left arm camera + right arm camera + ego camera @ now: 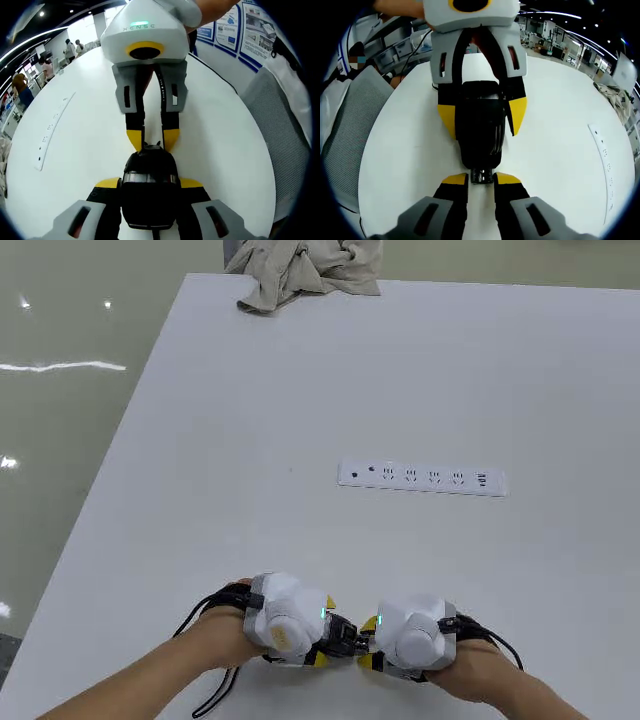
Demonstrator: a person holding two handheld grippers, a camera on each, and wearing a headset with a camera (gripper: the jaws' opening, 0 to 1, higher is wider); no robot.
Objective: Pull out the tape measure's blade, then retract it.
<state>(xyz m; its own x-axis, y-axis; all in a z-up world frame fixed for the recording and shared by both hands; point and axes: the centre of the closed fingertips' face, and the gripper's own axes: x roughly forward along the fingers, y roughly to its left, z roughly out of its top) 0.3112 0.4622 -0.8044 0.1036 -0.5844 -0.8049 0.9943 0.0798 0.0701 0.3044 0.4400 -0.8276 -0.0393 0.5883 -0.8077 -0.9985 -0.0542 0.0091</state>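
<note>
1. The head camera is looking forward and down from high over the white table (300,390). It is taking in the power strip (422,478) at mid-frame, with the left gripper (325,632) and right gripper (367,642) far below at the near edge.
2. The left gripper view's camera is sitting low just behind its own jaws, facing along the tabletop straight at the right gripper, very close.
3. The right gripper view's camera is facing the opposite way, equally low and close, looking back at the left gripper.
4. Both gripper views are sharing the tape measure (150,192) between the jaws, seen from opposite ends.
5. All three views are sharing the power strip, which is lying on the left in the left gripper view and on the right in the right gripper view.
</note>
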